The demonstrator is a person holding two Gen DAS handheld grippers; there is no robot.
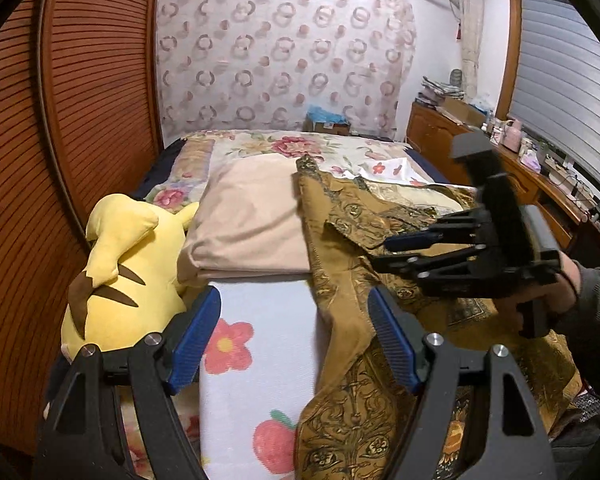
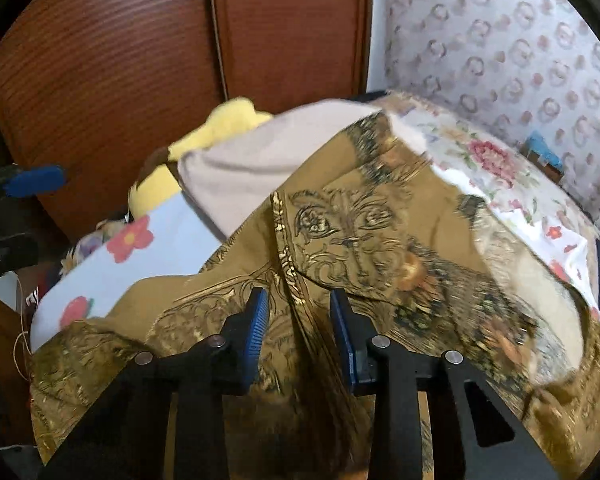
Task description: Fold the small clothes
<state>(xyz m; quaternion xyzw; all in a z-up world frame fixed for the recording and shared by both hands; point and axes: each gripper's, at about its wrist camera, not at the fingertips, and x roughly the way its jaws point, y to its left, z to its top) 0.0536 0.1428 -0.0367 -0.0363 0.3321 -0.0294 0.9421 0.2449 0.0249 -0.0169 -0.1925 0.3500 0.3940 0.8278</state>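
Nearest my lens, the ochre patterned garment (image 2: pixel 364 240) sprawls across the bed (image 1: pixel 260 148), its left edge lapping the folded beige cloth (image 1: pixel 252 224) that lies just left of it. A yellow plush toy (image 1: pixel 124 272) sits further left of the garment. My left gripper (image 1: pixel 294 340) is spread wide over the garment's edge, holding nothing. My right gripper (image 2: pixel 298 340) stands partly parted with a garment fold between its pads; through the blur I can't tell if they pinch it.

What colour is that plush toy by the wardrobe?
The plush toy is yellow with brown stripes; the left wrist view shows it best.
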